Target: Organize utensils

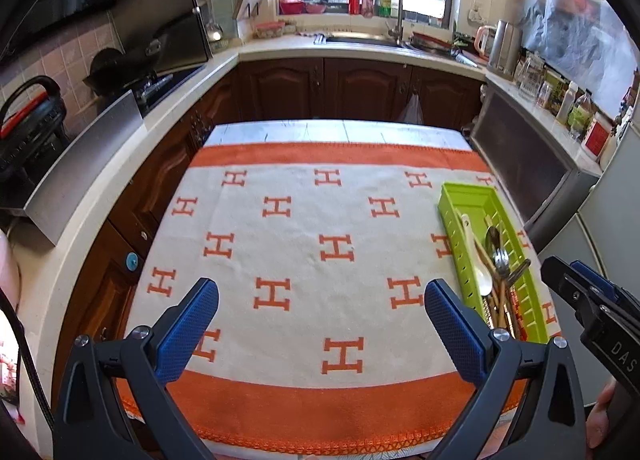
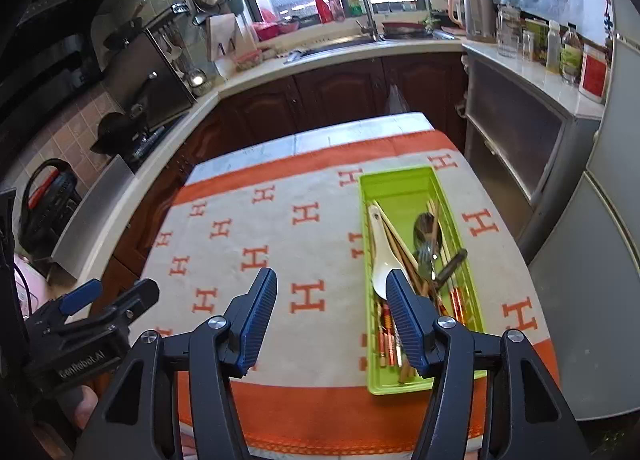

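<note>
Kitchen worktop (image 1: pixel 304 392), cloth-covered. Tray (image 2: pixel 400 184) ahead-right of right gripper (image 2: pixel 331 310), long axis running away; left gripper (image 1: pixel 321 318) farther. Both jaws wide, empty.

"GenRobot.AI" on left tool (image 2: pixel 100 296); "H"s on cloth (image 2: pixel 280 260).
</note>
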The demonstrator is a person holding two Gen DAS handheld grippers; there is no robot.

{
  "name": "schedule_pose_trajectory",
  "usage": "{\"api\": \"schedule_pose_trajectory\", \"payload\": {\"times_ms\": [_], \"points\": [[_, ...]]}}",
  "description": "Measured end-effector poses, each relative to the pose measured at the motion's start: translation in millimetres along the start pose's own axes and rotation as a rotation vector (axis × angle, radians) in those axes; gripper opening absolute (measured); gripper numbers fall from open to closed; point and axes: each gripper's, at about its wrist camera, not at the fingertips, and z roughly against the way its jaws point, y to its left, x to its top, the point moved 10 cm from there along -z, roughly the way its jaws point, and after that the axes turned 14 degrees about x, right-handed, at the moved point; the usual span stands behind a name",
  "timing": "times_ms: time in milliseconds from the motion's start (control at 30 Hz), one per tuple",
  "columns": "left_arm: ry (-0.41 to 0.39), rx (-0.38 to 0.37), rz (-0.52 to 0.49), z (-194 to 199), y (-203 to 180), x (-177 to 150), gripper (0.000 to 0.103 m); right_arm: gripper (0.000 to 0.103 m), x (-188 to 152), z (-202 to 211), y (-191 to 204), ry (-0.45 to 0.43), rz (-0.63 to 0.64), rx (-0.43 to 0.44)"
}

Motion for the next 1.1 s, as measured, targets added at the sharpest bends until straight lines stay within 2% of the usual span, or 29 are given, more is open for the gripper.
{"api": "schedule_pose_trajectory", "payload": {"times_ms": [167, 467, 1100], "points": [[-0.072, 0.033, 0.010, 24, 11, 12, 0.102, 0.067, 15, 22, 37, -0.052, 0.052, 0.023], [-0.142, 0.054, 0.017, 40, 19, 22, 0.102, 0.069, 17, 39, 66, -0.071, 0.105, -0.009], [-0.124, 0.052, 0.009, 33, 20, 17, 0.102, 0.069, 14, 23, 62, -0.048, 0.109, -0.009]]}}
